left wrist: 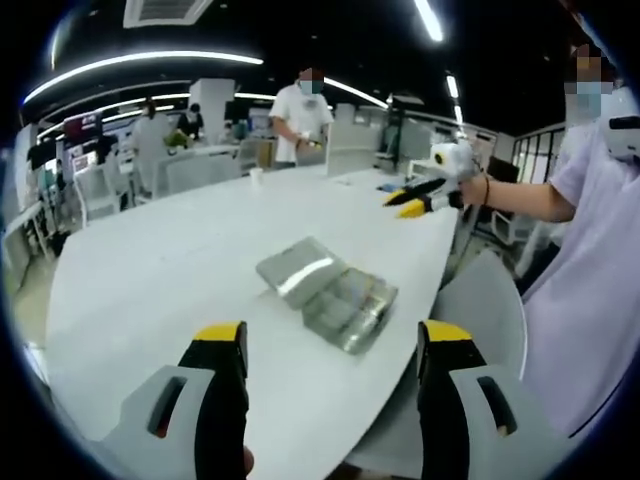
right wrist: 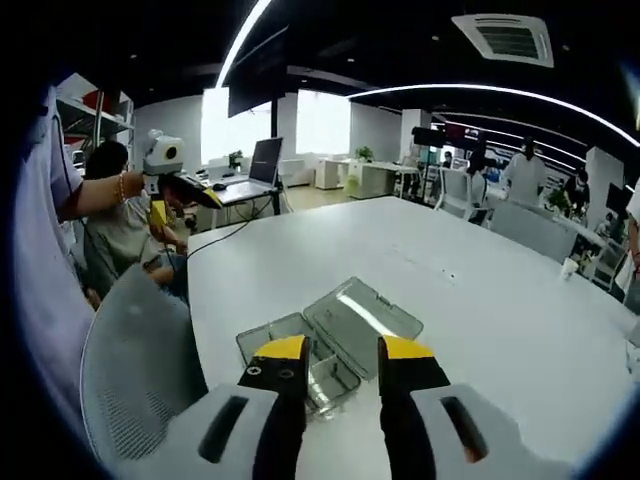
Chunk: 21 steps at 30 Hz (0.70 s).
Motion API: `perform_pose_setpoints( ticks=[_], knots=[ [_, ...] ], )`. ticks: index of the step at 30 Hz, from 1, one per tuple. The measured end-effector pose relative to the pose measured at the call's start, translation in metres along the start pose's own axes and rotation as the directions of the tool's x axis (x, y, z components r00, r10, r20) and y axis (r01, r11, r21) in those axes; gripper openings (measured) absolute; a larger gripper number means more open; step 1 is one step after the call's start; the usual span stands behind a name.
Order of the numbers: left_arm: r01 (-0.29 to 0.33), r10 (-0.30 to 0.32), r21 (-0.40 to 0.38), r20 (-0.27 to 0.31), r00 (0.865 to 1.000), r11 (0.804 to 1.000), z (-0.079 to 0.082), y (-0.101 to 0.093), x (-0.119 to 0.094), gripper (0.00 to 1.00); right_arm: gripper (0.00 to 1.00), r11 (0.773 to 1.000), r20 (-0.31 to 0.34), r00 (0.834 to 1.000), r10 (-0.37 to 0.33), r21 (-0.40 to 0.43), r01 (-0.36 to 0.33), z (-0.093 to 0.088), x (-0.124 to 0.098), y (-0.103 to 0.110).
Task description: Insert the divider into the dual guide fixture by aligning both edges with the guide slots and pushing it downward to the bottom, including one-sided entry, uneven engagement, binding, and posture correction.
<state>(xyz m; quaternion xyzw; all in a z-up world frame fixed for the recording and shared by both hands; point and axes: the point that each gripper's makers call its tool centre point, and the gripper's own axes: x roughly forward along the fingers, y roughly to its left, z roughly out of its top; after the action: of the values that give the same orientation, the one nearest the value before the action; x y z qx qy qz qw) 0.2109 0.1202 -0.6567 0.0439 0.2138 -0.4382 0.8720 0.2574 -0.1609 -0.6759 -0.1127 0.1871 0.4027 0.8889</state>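
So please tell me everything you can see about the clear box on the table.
The clear box looks like transparent plastic. It lies opened out in two joined shallow halves, flat on the white table, near the curved edge. Light glares off one half. Neither gripper touches it: the right gripper, open, hangs just before it; the left gripper is also open.

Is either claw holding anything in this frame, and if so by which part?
Nothing is held. The left claw and right claw are both open with nothing between the jaws. The clear fixture lies untouched on the white table.
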Motion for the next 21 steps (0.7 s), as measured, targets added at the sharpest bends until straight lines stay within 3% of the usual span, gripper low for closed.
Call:
perform_pose_setpoints(
  ticks=[13,21],
  knots=[
    [-0.013,0.014,-0.043,0.038,0.999,0.999,-0.011,-0.013,-0.004,0.68,0.25,0.986,0.064,0.988,-0.137,0.104,0.130,-0.018,-0.053,-0.002],
    [-0.002,0.005,-0.064,0.058,0.998,0.998,-0.016,-0.026,-0.001,0.70,0.31,0.979,0.112,0.982,-0.153,0.152,0.135,-0.031,-0.070,0.013]
  ],
)
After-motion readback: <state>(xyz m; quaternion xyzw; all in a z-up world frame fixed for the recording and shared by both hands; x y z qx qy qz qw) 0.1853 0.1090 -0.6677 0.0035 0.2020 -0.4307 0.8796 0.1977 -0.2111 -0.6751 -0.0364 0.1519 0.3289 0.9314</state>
